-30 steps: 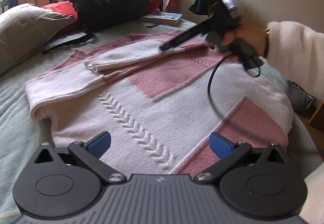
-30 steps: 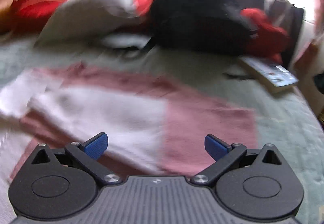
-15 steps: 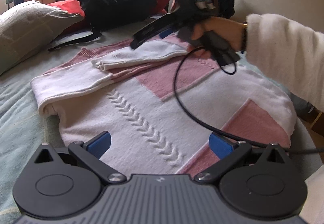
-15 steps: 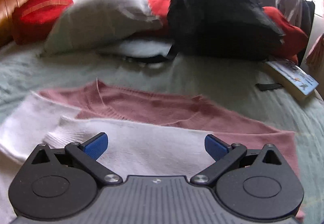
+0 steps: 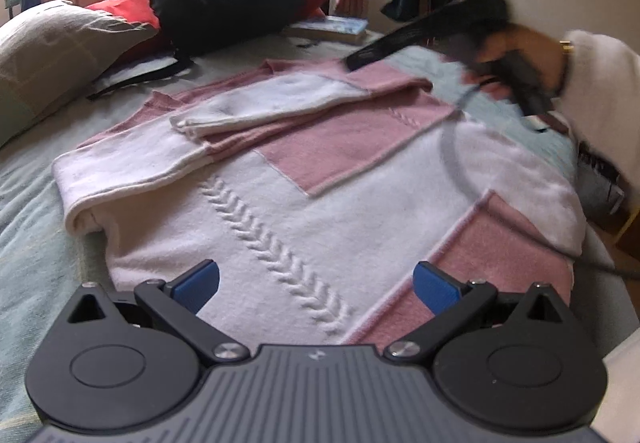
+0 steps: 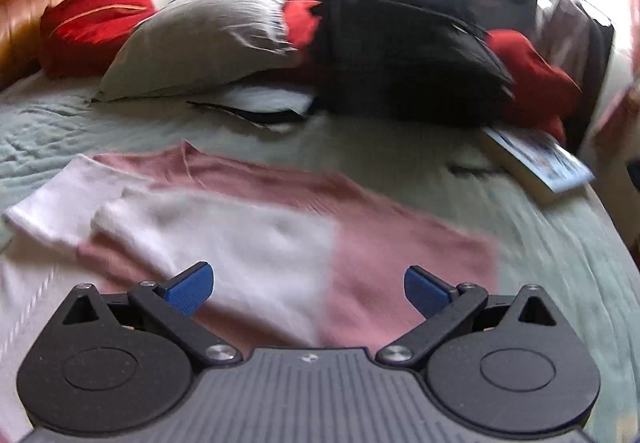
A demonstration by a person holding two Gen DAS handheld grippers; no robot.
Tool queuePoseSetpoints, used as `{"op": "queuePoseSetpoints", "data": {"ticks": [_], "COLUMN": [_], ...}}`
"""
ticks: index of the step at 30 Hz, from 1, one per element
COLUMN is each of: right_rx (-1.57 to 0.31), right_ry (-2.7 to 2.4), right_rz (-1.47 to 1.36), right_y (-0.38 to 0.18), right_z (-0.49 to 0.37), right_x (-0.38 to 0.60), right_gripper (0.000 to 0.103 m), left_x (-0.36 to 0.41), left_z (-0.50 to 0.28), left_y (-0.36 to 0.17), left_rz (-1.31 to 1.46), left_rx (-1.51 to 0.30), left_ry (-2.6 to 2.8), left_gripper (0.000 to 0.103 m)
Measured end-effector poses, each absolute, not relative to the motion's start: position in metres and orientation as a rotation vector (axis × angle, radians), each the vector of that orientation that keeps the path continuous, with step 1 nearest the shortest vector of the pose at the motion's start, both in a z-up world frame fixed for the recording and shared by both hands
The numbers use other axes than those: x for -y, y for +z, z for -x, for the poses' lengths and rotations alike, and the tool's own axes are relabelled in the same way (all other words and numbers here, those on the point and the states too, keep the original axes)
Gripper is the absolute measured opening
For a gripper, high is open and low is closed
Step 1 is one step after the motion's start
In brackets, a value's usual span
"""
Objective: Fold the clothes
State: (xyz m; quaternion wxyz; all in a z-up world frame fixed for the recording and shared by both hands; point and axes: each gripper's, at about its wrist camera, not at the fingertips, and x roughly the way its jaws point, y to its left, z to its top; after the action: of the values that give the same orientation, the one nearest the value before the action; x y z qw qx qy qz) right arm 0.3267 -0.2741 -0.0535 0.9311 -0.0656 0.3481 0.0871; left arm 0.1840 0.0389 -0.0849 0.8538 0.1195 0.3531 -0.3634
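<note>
Sweater (image 5: 304,203) lies flat on the bed (image 6: 360,147); both grippers' jaws released, empty; book (image 6: 540,163) writing unreadable.

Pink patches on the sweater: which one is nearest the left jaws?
The pink patch at the hem, just beyond the left gripper's right finger; the other pink block lies farther, mid-sweater.

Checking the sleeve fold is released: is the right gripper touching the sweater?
Cannot tell. Right wrist view shows the right gripper open above the sweater, gripping nothing; blur hides any gap.
</note>
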Motion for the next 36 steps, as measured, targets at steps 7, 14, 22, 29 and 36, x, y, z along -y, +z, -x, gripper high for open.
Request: {"op": "queuePoseSetpoints", "data": {"ticks": [7, 14, 22, 29, 36], "right_rx": [-0.697, -0.699, -0.655, -0.628, -0.610], "right_ry": [0.237, 0.285, 0.223, 0.250, 0.251], "right_rz": [0.074, 0.028, -0.043, -0.023, -0.001], "right_y": [-0.064, -0.097, -0.134, -0.134, -0.136], "right_z": [-0.236, -0.165, -0.119, -0.106, -0.099], "right_x": [0.306, 0.288, 0.303, 0.308, 0.309], "right_gripper": [0.103, 0.103, 0.103, 0.103, 0.103], "left_x": [-0.022, -0.013, -0.025, -0.025, -0.025], "left_z": [-0.159, -0.127, -0.076, -0.078, -0.143], "left_y": [-0.082, -0.103, -0.111, -0.092, -0.071], "left_rz": [-0.221, -0.243, -0.241, -0.222, -0.165], "left_rx": [-0.808, -0.812, -0.720, -0.711, -0.693], "left_ry": [-0.701, -0.625, -0.519, -0.482, -0.476], "left_gripper": [0.102, 0.102, 0.102, 0.102, 0.102]}}
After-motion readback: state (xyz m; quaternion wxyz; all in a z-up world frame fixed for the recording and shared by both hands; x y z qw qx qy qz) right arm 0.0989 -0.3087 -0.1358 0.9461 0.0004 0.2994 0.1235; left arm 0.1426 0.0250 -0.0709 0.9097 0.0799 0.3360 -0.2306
